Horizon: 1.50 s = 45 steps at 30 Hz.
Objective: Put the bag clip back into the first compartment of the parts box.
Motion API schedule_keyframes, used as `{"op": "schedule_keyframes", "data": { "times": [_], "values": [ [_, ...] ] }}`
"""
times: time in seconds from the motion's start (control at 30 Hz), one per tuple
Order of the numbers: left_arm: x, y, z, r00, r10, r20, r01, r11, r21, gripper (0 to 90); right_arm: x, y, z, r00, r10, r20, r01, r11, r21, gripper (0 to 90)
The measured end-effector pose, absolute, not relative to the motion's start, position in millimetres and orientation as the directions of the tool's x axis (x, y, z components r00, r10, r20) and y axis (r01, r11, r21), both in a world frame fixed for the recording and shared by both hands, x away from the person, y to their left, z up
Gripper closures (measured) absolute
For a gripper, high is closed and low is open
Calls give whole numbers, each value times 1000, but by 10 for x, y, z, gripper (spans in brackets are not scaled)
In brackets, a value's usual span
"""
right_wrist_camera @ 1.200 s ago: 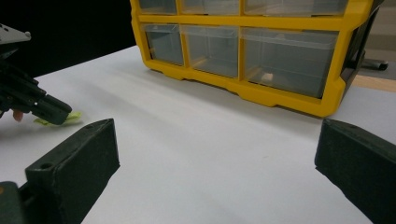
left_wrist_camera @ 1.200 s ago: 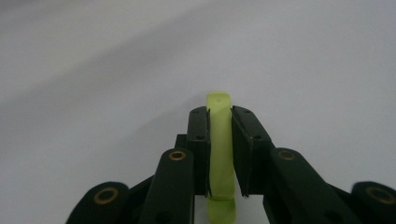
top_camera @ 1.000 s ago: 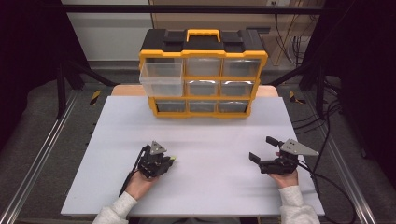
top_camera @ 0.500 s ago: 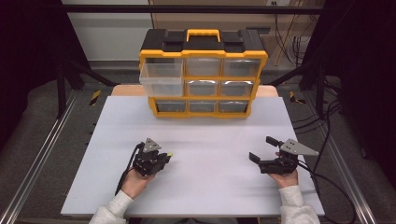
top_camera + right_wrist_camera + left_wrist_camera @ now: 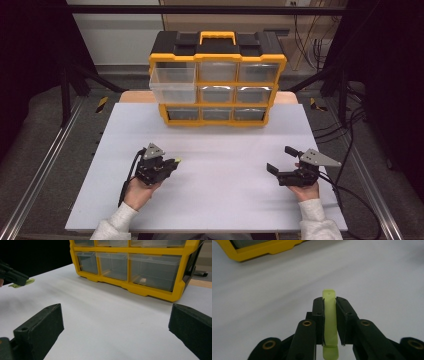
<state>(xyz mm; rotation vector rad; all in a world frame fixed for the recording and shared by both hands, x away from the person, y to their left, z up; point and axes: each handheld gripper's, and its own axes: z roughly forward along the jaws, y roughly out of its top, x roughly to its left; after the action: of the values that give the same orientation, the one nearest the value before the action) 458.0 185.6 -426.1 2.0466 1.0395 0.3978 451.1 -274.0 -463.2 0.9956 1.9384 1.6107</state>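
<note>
My left gripper [image 5: 172, 163] is over the near left part of the white table [image 5: 225, 200], shut on a small flat yellow-green plastic piece [image 5: 178, 161]. In the left gripper view the piece [image 5: 329, 293] stands on edge between the two pads, with its tip poking past them. From the right gripper view, the left gripper [image 5: 15, 277] and the green piece [image 5: 25, 282] appear at far left. My right gripper [image 5: 281, 160] is at the near right, open, with nothing between its jaws [image 5: 116, 322].
A yellow and black drawer organizer [image 5: 217, 80] with clear drawers stands at the back centre of the table. Its top-left drawer [image 5: 172, 85] is pulled out. Dark frame rails and cables run along both sides of the table.
My left gripper has lifted a little and drifted slightly left, with the green piece still in it. The right gripper has stayed where it was.
</note>
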Motion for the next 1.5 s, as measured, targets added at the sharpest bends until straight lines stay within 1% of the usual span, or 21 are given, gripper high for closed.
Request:
{"op": "schedule_keyframes", "data": {
  "times": [0.67,0.8,1.5],
  "values": [
    [4532,2117,-3863,608,791,-76,479,-289,829,774,4509,-2745,-4629,-648,753,114,252,71,965,3],
    [4520,2138,-3783,615,786,-62,460,-294,838,774,4512,-2739,-4634,-647,754,112,254,75,964,3],
    [4591,2151,-3424,638,768,-54,393,-264,881,775,4515,-2737,-4639,-645,756,107,257,83,963,2]
  ]
}}
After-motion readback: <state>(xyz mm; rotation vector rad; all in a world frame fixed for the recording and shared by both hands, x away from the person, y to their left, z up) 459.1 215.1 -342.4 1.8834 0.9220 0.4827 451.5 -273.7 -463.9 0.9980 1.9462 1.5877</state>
